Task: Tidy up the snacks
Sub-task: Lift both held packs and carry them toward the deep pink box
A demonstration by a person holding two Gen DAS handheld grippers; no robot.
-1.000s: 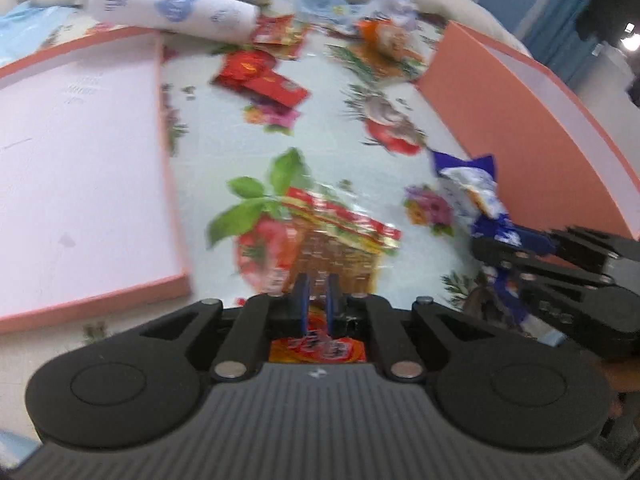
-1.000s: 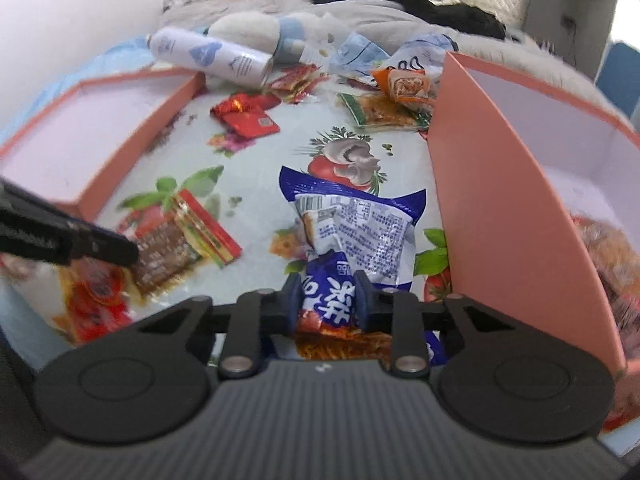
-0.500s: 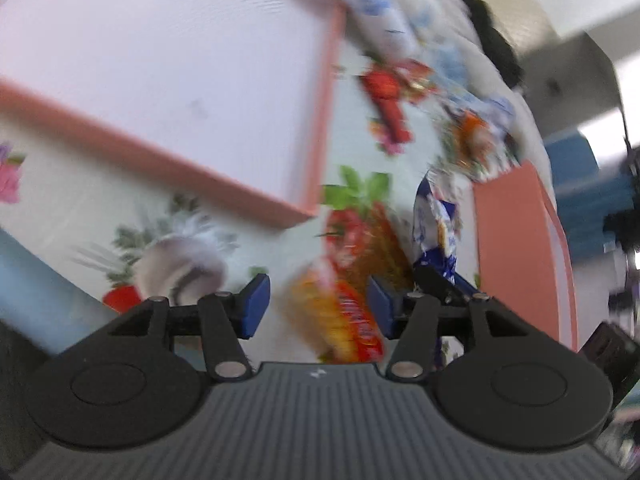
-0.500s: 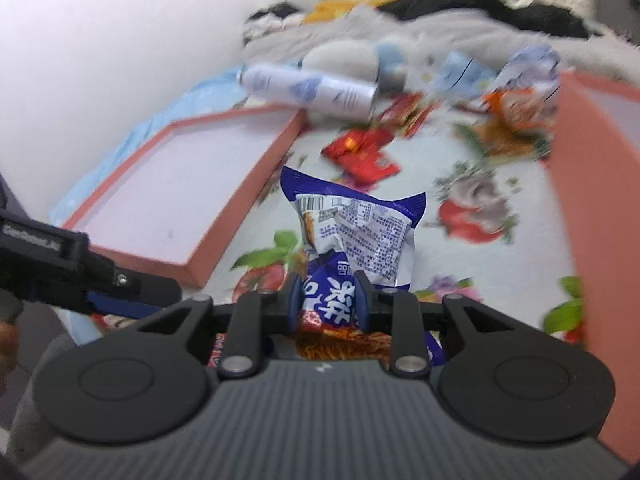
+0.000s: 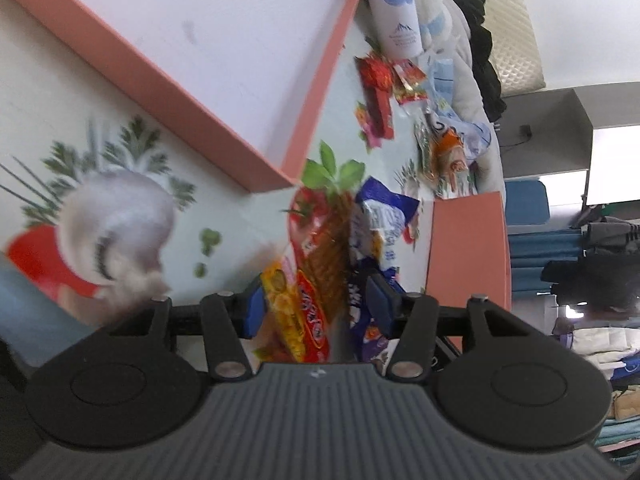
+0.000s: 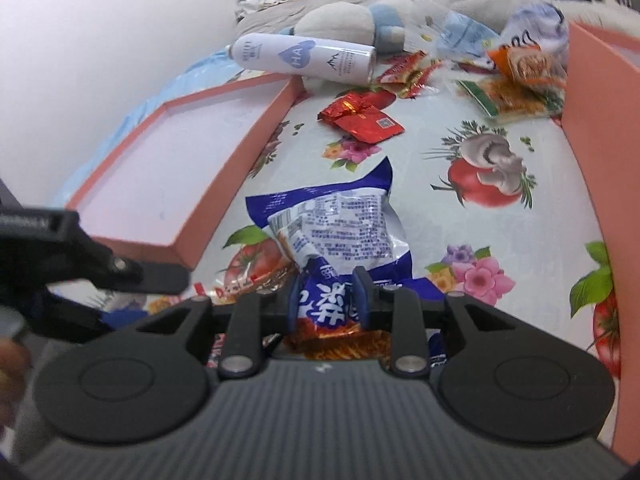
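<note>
My right gripper [image 6: 327, 296] is shut on a blue and white snack bag [image 6: 340, 228], held above the flowered tablecloth. My left gripper [image 5: 316, 306] is open, its blue pads wide apart on either side of an orange-red snack packet [image 5: 308, 280] that lies between them; the view is rolled sideways. The blue bag [image 5: 380, 220] shows just beyond it. The left gripper [image 6: 120, 272] appears at the left of the right wrist view. Loose snacks lie farther off: a red packet [image 6: 364, 118], an orange packet [image 6: 524, 66].
A shallow pink box lid [image 6: 240, 148] lies to the left, and a tall pink box [image 6: 604, 128] stands at the right. A white spray can [image 6: 304, 58] and a plush toy [image 6: 344, 20] lie at the back, with bedding behind.
My left gripper has opened off the orange-red packet and rolled sideways. My right gripper has carried the blue bag leftward, from beside the tall pink box toward the lid.
</note>
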